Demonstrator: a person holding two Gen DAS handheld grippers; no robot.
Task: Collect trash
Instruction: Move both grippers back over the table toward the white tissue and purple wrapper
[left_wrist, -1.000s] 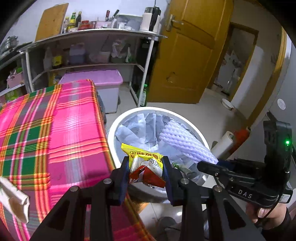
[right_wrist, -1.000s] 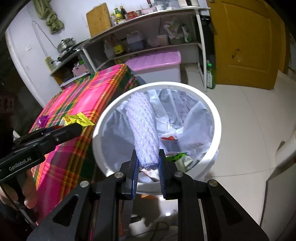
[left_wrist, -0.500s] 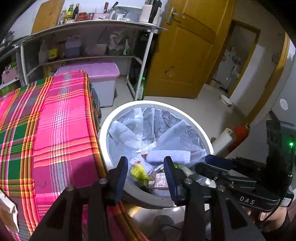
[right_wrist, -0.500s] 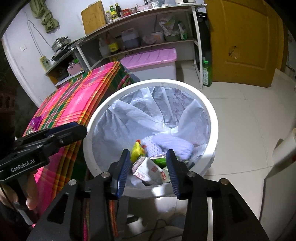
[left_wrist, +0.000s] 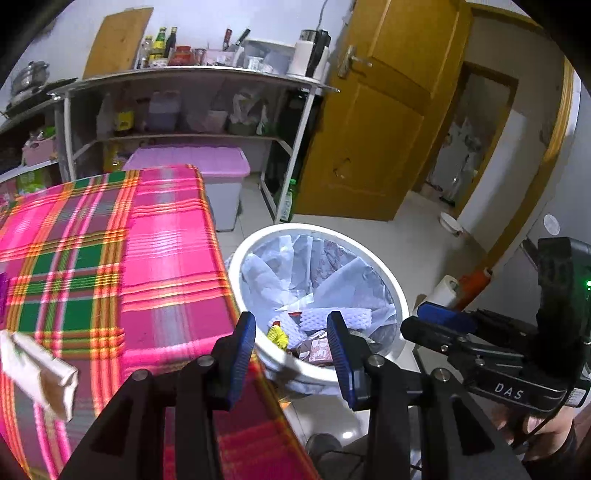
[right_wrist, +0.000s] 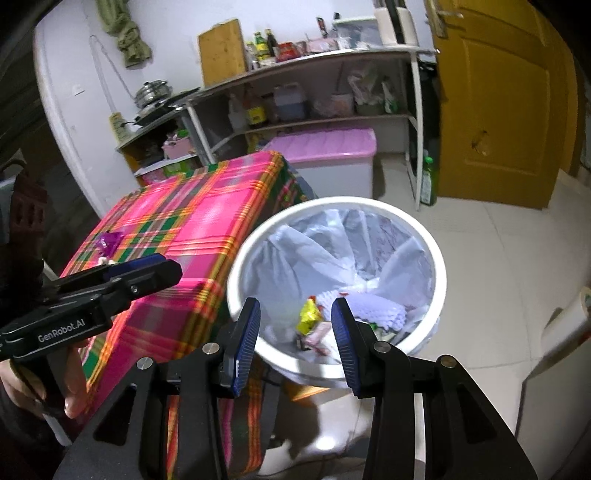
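Observation:
A white trash bin (left_wrist: 391, 284) (right_wrist: 437, 258) with a pale plastic liner stands on the floor beside the table. Inside lie a yellow snack wrapper (left_wrist: 277, 335) (right_wrist: 309, 315), a white foam net sleeve (left_wrist: 347, 318) (right_wrist: 373, 308) and other wrappers. My left gripper (left_wrist: 291, 336) is open and empty above the bin's near rim. My right gripper (right_wrist: 295, 325) is open and empty, also over the near rim. A crumpled white paper piece (left_wrist: 37, 376) lies on the pink plaid tablecloth (left_wrist: 110, 266). A small purple wrapper (right_wrist: 108, 240) lies on the cloth too.
A metal shelf rack (left_wrist: 184, 110) with bottles and jars stands behind the table. A pink-lidded storage box (left_wrist: 207, 173) sits under it. A yellow door (left_wrist: 376, 129) is at the right. A paper roll (left_wrist: 443, 291) stands on the floor past the bin.
Both grippers opened: the yellow wrapper and the foam net sleeve dropped into the bin. Both grippers have since pulled back and risen a little from the bin.

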